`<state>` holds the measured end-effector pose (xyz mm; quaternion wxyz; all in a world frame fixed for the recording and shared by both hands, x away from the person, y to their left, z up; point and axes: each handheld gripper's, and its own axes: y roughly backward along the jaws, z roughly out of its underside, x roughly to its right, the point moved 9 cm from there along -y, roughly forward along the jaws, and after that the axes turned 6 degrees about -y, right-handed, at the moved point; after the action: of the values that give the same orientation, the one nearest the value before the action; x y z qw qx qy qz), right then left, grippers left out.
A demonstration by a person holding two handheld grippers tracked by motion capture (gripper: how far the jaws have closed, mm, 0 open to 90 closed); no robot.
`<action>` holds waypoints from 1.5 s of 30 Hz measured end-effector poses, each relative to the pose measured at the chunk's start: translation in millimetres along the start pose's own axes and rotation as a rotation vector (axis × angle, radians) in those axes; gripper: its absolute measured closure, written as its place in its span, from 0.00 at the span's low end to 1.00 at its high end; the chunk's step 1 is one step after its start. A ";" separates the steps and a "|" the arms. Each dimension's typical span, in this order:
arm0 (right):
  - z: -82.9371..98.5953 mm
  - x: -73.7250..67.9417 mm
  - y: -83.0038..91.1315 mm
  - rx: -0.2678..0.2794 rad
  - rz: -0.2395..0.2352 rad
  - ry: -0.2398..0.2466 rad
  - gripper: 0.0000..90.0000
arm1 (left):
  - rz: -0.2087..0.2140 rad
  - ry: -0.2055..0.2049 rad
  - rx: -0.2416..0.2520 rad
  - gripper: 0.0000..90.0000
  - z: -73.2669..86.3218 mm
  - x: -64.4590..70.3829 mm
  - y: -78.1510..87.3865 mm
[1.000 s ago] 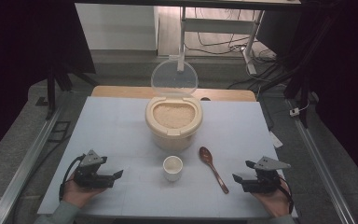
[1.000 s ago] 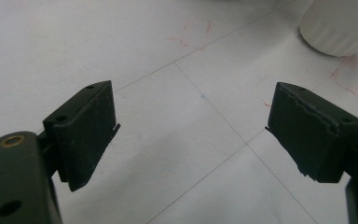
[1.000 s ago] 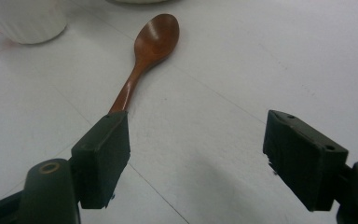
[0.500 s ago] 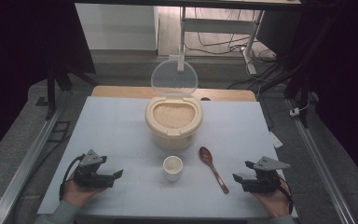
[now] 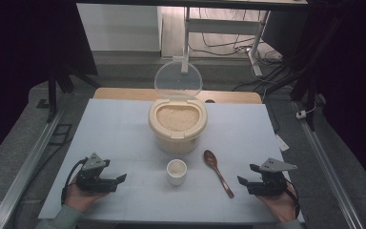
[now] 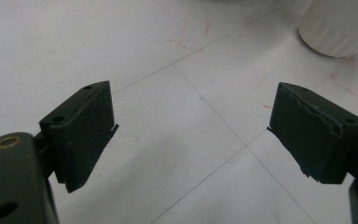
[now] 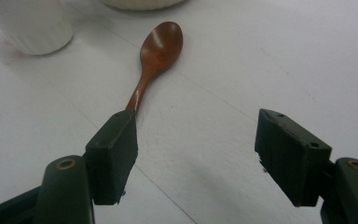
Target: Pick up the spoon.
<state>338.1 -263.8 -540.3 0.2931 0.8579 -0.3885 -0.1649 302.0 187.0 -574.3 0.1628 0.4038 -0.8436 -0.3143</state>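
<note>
A cream rice container (image 5: 177, 125) full of rice stands mid-table with its clear lid (image 5: 177, 79) raised behind it. In front of it sits a small white cup (image 5: 177, 171) (image 6: 338, 30) (image 7: 30, 25). A brown wooden spoon (image 5: 218, 171) (image 7: 154, 58) lies to the cup's right, bowl end toward the container. My left gripper (image 5: 120, 180) (image 6: 191, 135) rests open near the front left edge, jaws empty. My right gripper (image 5: 246, 175) (image 7: 198, 154) rests open at the front right, its left jaw hiding the spoon's handle end; nothing lies between the jaws.
The white table (image 5: 114, 133) carries faint red marks (image 6: 193, 37) near the cup. A wooden board edge (image 5: 124, 94) shows behind the table. Metal rails (image 5: 33, 157) flank both sides; cables and stand legs (image 5: 257, 52) lie on the floor beyond.
</note>
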 end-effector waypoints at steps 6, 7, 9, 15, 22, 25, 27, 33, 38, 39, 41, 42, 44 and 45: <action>-6.5 -9.3 1.2 -0.020 -0.007 0.008 0.33 | 0.002 0.000 -0.005 0.15 0.4 0.2 -1.0; -7.2 -11.3 0.6 -0.026 -0.009 0.009 0.33 | 0.002 0.000 -0.005 0.15 0.4 0.2 -1.0; -8.4 -15.0 -0.5 -0.034 -0.009 0.019 0.33 | 0.004 0.000 -0.007 0.15 0.7 0.3 -1.1; -10.7 -23.3 -4.1 -0.048 -0.016 0.037 0.33 | 0.007 -0.003 -0.015 0.15 1.4 0.8 -2.3; -13.8 -31.8 -5.3 -0.084 -0.019 0.041 0.34 | 0.007 -0.005 -0.020 0.15 1.8 1.2 -2.8; -14.6 -34.5 -5.6 -0.107 -0.017 0.031 0.35 | 0.008 -0.005 -0.020 0.15 1.9 1.6 -3.0; -15.3 -35.4 -6.4 -0.120 -0.013 0.026 0.36 | 0.008 -0.006 -0.023 0.15 2.1 1.6 -3.3; -16.6 -39.5 -10.4 -0.161 -0.010 0.016 0.36 | 0.009 -0.008 -0.025 0.15 2.3 1.7 -3.9; -16.8 -46.1 -19.3 -0.229 0.003 0.019 0.37 | 0.011 -0.010 -0.028 0.15 2.8 2.1 -4.6; -16.3 -47.2 -21.2 -0.244 0.004 0.017 0.37 | 0.011 -0.012 -0.029 0.15 3.0 2.2 -5.0; -15.2 -48.9 -25.4 -0.273 0.008 0.020 0.38 | 0.013 -0.012 -0.031 0.15 3.4 2.4 -5.5; -14.6 -49.8 -27.3 -0.288 0.011 0.020 0.38 | 0.014 -0.012 -0.033 0.15 3.6 2.5 -5.7; -13.0 -51.1 -31.1 -0.319 0.017 0.021 0.38 | 0.014 -0.013 -0.034 0.15 3.9 2.6 -5.8; -11.9 -51.9 -32.5 -0.337 0.022 0.019 0.38 | 0.014 -0.013 -0.034 0.15 3.9 2.6 -5.8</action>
<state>329.3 -202.7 -548.7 0.4381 0.7939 -0.3620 -0.2163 301.7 183.7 -580.9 0.1664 0.3928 -0.8420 -0.3301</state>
